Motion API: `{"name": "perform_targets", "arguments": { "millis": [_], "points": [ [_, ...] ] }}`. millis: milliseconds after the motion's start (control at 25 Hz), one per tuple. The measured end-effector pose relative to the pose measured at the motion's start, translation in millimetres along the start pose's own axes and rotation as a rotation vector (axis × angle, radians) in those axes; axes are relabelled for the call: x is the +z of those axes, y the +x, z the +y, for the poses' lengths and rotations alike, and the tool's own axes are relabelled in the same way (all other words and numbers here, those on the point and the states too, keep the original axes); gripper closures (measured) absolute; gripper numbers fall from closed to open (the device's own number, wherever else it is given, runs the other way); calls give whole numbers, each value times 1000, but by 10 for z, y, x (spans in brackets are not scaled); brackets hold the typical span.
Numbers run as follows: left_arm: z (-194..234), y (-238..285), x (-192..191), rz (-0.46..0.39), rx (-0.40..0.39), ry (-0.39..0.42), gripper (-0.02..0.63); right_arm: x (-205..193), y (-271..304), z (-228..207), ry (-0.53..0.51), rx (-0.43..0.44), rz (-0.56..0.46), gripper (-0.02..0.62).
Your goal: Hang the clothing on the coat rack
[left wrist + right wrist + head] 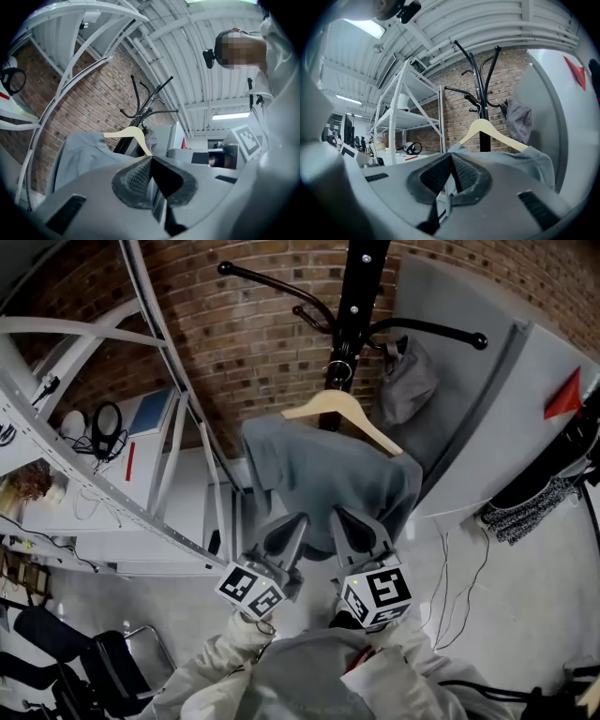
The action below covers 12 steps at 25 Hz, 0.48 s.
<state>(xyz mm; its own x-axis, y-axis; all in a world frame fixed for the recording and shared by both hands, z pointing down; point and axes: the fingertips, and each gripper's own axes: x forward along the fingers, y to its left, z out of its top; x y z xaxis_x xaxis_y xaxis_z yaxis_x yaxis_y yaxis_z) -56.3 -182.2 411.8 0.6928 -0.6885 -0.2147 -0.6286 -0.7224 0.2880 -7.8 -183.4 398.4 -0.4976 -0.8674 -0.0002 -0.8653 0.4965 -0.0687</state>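
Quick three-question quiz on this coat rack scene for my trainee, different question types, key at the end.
1. True or false: the garment lies on the floor.
2. The wall behind the rack is: A brick, B tile, C glass.
3. Fill in: the hanger is made of ___.
Key: 1 false; 2 A; 3 wood.
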Motion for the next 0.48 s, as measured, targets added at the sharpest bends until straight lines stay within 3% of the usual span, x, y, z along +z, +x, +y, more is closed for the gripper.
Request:
{"name": "perform_targets", "arguments": {
  "millis": [120, 320, 480],
  "points": [
    [-44, -193, -23, 25, 19, 36, 597, -47, -155, 167, -4, -23, 4, 571],
    [-140, -519, -226, 103, 84, 177, 598, -129, -425, 433, 6, -36, 12, 571],
    [-249, -721, -336, 133, 102, 213, 598, -214, -609, 575, 4, -48, 33, 571]
  ]
}}
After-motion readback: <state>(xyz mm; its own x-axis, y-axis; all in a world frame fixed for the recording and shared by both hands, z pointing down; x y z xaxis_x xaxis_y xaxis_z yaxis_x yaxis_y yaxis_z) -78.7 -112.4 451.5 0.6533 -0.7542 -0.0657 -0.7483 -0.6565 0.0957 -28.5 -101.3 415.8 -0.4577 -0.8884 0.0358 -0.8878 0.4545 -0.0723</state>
